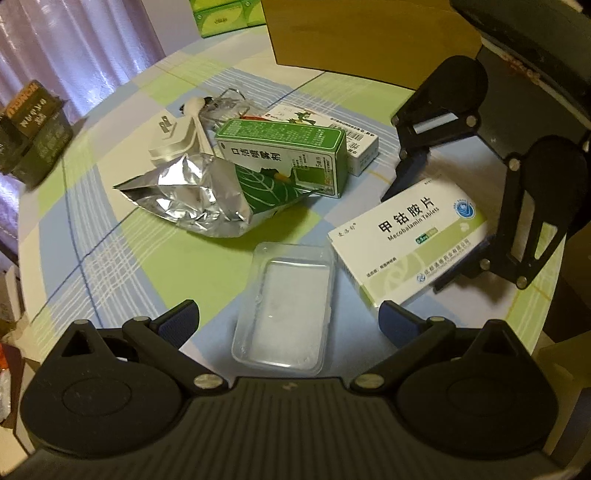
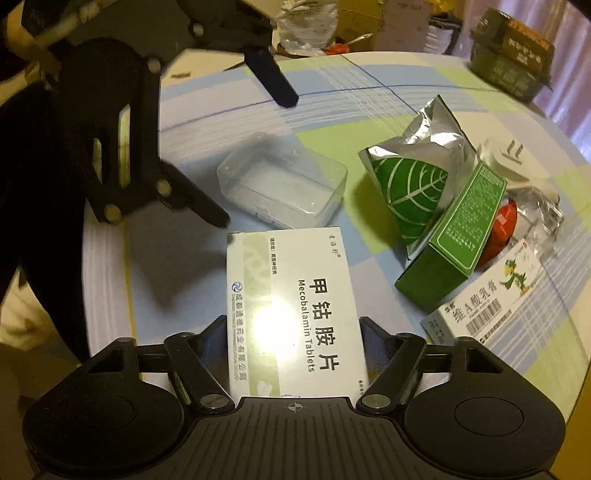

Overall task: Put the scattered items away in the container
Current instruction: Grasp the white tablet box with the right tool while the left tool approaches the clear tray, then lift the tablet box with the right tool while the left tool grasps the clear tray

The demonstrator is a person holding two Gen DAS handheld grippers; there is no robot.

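A clear plastic container (image 1: 284,314) (image 2: 284,181) lies empty on the checked tablecloth. It sits between the fingers of my left gripper (image 1: 288,317) (image 2: 255,160), which is open and not touching it. My right gripper (image 2: 295,332) (image 1: 413,242) is shut on a white Mecobalamin tablet box (image 2: 295,306) (image 1: 406,240), held flat just beside the container. Scattered behind are a green carton (image 1: 284,155) (image 2: 454,240), a torn foil pouch (image 1: 192,195) (image 2: 413,173), a white cream box (image 1: 332,129) (image 2: 480,306) and a white plug (image 1: 173,136) (image 2: 509,158).
A dark green box (image 1: 33,129) (image 2: 513,66) stands near the round table's edge. A wooden box (image 1: 369,33) and green tissue packs (image 1: 221,14) are at the back. A red item (image 2: 502,225) and a clear blister pack (image 1: 225,103) lie in the pile.
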